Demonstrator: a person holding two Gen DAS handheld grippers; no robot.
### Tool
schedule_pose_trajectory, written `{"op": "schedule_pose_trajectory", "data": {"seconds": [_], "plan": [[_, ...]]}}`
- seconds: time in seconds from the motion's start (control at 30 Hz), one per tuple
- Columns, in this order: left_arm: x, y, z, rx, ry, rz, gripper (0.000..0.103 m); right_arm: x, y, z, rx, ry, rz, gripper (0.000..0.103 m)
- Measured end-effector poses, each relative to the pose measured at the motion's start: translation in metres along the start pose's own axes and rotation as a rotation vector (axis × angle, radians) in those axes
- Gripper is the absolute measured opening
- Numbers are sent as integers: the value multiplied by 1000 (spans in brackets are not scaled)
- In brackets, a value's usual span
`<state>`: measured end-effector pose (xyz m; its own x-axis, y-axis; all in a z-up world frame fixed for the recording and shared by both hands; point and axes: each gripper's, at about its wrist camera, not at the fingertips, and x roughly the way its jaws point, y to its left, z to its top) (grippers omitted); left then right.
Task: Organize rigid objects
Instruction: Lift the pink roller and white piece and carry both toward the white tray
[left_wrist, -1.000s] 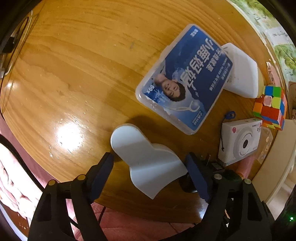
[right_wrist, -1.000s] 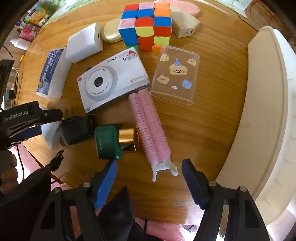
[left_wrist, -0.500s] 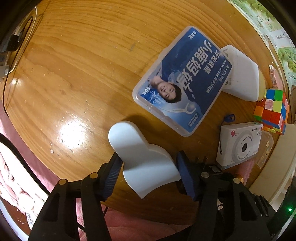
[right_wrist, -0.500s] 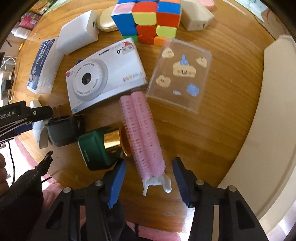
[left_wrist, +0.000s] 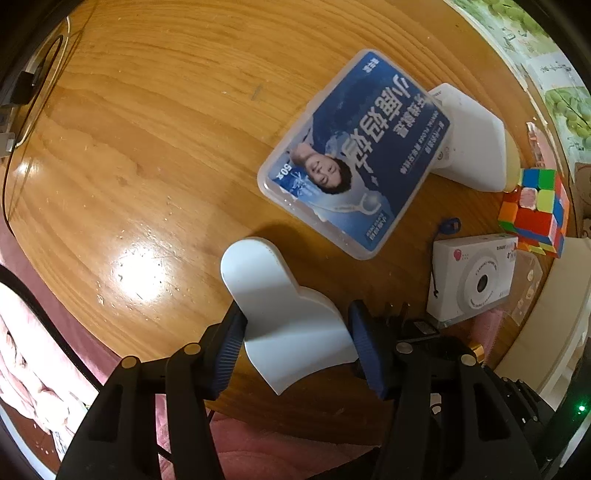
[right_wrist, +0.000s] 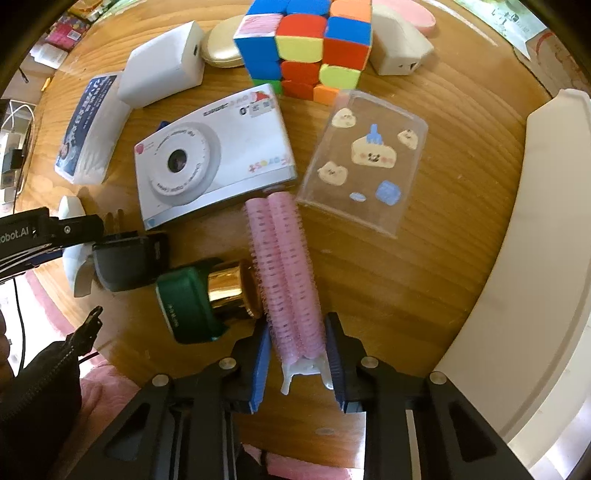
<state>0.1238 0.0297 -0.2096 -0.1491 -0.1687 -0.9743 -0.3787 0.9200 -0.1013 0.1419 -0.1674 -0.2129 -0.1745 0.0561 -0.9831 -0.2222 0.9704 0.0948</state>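
In the left wrist view, a white curved plastic piece (left_wrist: 284, 325) lies near the front edge of the round wooden table (left_wrist: 147, 129). My left gripper (left_wrist: 295, 314) points down over it. Its jaws are closing and both blue pads touch the piece's sides. In the right wrist view, a pink double hair roller (right_wrist: 284, 258) lies lengthwise toward me. My right gripper (right_wrist: 297, 325) is shut on its near end, just above its white clip. The left gripper's black finger (right_wrist: 55, 232) shows at the left edge of that view.
Beside the roller lie a green and gold bottle (right_wrist: 199, 299), a black plug (right_wrist: 129, 258), a white toy camera (right_wrist: 210, 162) and a clear phone case (right_wrist: 365, 158). Further back are a colour cube (right_wrist: 306, 44), a white adapter (right_wrist: 162, 70) and a blue floss box (left_wrist: 354, 155). A white tray rim (right_wrist: 535, 258) curves along the right.
Both grippers' jaws have closed in: the left onto the white piece, the right onto the roller's near end. The right gripper also sank toward the table.
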Motion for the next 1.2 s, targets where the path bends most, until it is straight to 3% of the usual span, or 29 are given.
{"op": "schedule_pose_trajectory", "data": {"seconds": [0.3,0.57,0.97,1.2], "plan": [[-20,-2,-10,75,-56,-18,60,-13,13,-23,42,-41,-10,27],[-57,4,-27,185,-188,-42,60,-19,50,-47,81,-112,-45,27],[-105,32,-51,402,-400,-72,60,-63,97,-105,227,-350,-98,27],[-127,35,-62,516,-531,-96,60,-99,129,-140,250,-540,-136,27]]}}
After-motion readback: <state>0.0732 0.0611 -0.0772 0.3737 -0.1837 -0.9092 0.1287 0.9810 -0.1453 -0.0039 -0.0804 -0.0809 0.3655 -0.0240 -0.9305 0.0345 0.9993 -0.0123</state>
